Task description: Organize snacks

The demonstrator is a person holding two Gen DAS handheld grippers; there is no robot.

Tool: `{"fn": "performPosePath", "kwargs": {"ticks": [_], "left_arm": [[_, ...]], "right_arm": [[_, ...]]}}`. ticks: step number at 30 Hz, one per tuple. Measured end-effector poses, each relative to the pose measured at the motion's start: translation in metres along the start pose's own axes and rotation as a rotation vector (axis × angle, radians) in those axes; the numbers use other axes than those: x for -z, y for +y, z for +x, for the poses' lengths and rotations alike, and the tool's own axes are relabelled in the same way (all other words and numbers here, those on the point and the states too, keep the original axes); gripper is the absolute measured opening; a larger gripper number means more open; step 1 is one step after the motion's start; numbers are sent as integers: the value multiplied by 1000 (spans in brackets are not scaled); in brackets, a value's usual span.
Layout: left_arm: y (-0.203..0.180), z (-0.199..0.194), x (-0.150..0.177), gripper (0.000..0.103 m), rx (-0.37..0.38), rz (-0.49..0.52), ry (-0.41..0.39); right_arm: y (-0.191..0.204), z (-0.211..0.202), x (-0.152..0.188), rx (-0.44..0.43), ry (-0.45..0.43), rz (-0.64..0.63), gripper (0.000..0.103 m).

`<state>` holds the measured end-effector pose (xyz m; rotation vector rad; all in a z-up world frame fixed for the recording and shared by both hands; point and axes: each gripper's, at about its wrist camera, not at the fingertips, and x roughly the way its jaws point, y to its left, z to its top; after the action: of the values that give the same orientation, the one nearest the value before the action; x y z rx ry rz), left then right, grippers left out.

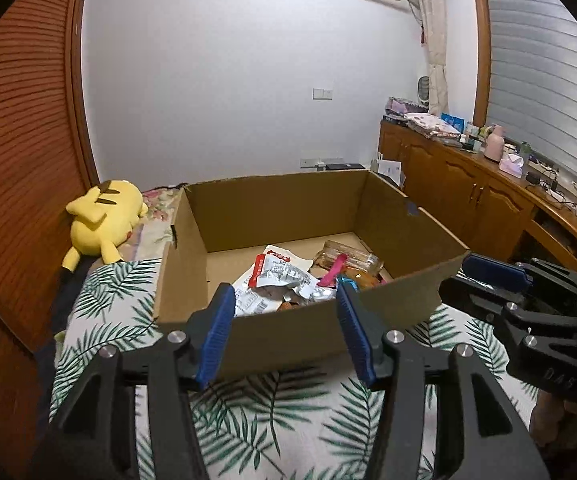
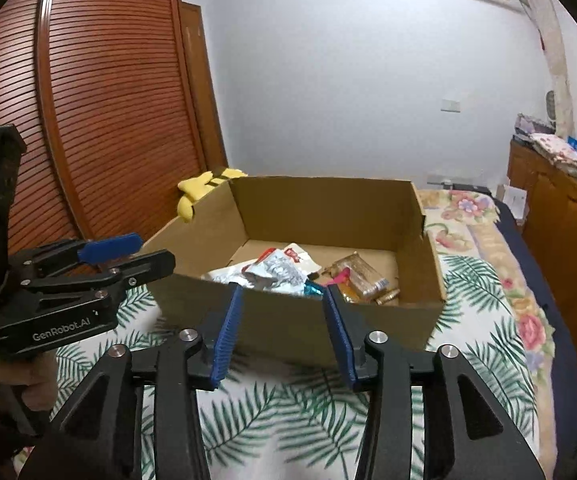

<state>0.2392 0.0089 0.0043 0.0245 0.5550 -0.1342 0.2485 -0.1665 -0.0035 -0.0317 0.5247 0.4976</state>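
- The left gripper [image 1: 285,334] and the right gripper [image 2: 283,334] hung side by side, jaws parted and empty, just short of the near wall of the cardboard box [image 1: 288,332] on the leaf-print bedspread [image 1: 288,420].
- The snacks [image 1: 288,280], crinkled foil packets and clear-wrapped bars, lay heaped inside the box, just beyond both grippers' fingertips.
- A low reach risked shoving the light box across the soft bed.
- The loose overlapping wrappers looked likely to slip or come up together.
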Motion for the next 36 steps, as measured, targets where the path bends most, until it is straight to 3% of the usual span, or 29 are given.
{"fn": "performPosePath", "kwargs": {"ticks": [4, 6, 9, 11, 13, 15, 19, 26, 36], "left_arm": [[-5, -27, 8, 59, -9, -3, -33], [-6, -39, 13, 69, -12, -8, -48], [-7, -56, 21, 69, -26, -6, -62], [-7, -65, 25, 70, -27, -4, -58], [-9, -74, 29, 73, -36, 1, -52], [-12, -82, 33, 86, -55, 9, -53], [-15, -100, 44, 94, -69, 2, -77], [-15, -120, 58, 94, -129, -6, -100], [-24, -145, 77, 94, -131, 13, -127]], "right_arm": [[9, -23, 10, 33, -12, 0, 54], [12, -32, 15, 49, -17, -2, 59], [17, -49, 23, 77, -29, 0, 67], [19, -57, 26, 86, -40, 3, 75], [21, -66, 29, 93, -55, 7, 90], [24, -73, 32, 97, -66, 7, 92], [30, -87, 40, 120, -79, 5, 103], [37, -102, 50, 144, -88, 1, 103], [48, -126, 64, 190, -107, 3, 103]]}}
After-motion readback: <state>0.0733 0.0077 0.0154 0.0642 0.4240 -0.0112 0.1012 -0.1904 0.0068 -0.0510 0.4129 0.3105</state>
